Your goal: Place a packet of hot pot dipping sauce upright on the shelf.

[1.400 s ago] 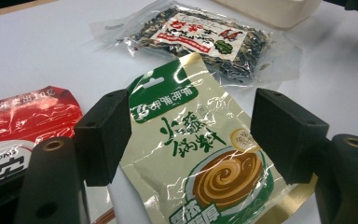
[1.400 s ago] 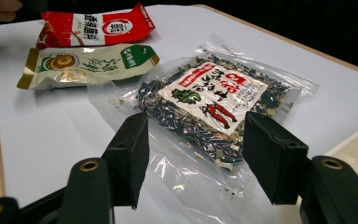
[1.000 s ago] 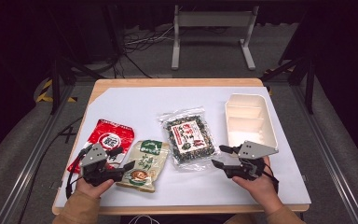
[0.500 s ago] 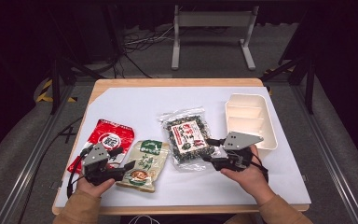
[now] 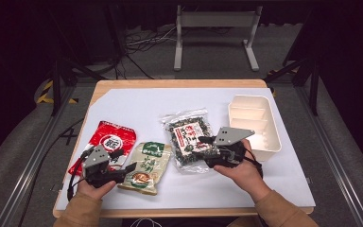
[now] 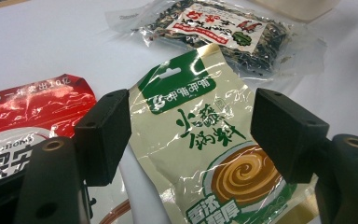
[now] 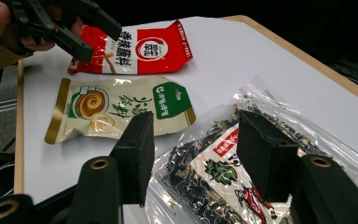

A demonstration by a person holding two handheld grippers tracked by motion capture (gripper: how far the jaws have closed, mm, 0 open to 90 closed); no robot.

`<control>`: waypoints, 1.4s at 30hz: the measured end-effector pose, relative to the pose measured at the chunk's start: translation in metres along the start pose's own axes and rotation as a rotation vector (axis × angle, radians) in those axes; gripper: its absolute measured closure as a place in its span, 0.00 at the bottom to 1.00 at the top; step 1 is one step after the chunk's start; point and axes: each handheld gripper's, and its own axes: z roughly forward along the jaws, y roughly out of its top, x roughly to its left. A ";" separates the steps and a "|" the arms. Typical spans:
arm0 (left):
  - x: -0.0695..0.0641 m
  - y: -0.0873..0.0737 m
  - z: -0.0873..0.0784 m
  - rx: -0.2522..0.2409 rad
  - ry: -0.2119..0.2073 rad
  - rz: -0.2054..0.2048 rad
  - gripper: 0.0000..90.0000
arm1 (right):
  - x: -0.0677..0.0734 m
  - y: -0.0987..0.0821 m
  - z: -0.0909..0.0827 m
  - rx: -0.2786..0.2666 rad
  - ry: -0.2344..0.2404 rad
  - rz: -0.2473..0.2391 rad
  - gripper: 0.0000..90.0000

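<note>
A dark room with cables and a metal stand on the grey floor surrounds a wooden tabletop point(image 5: 179, 84) covered by a white sheet. On it lie three packets in a row: a red packet point(image 5: 105, 144) at the left, a cream and green packet point(image 5: 146, 165) beside it with their edges touching or overlapping, and a clear bag of dark dried pieces point(image 5: 189, 138) near the middle. A white divided tray point(image 5: 254, 124) stands at the right, just beside the clear bag. The left tongs point(image 5: 125, 166) sit low at the near left, where they were a second ago, with their tips over the near edge of the cream and green packet; in the left gripper view the jaws stand apart with that packet point(image 6: 200, 140) lying flat between and beyond them, and the pads are clear of it. The right tongs point(image 5: 207, 147) have moved leftward and forward since the earlier pictures, from the bare sheet near the tray's front corner to above the near right part of the clear bag. In the right gripper view their jaws straddle the bag point(image 7: 214, 172), which rests flat on the tabletop; the jaws have just been narrowing a little but stand open, and whether a pad touches the film I cannot tell. That view also shows the left tongs point(image 7: 86, 35) farther off, above the red packet point(image 7: 140, 46).
</note>
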 end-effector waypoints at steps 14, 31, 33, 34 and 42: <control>0.001 -0.003 -0.001 0.018 0.004 -0.001 0.33 | -0.015 0.026 0.034 0.145 0.053 0.020 0.54; 0.004 -0.008 -0.001 0.040 0.008 -0.011 0.33 | -0.043 0.039 0.076 0.306 0.135 0.101 0.49; 0.005 -0.008 0.000 0.043 0.006 -0.012 0.33 | -0.044 0.040 0.080 0.320 0.139 0.098 0.48; 0.005 -0.008 0.001 0.046 0.001 -0.025 0.33 | -0.044 0.040 0.082 0.325 0.143 0.095 0.48; 0.006 -0.008 0.005 0.061 -0.007 -0.018 0.33 | -0.049 0.040 0.099 0.377 0.178 0.120 0.55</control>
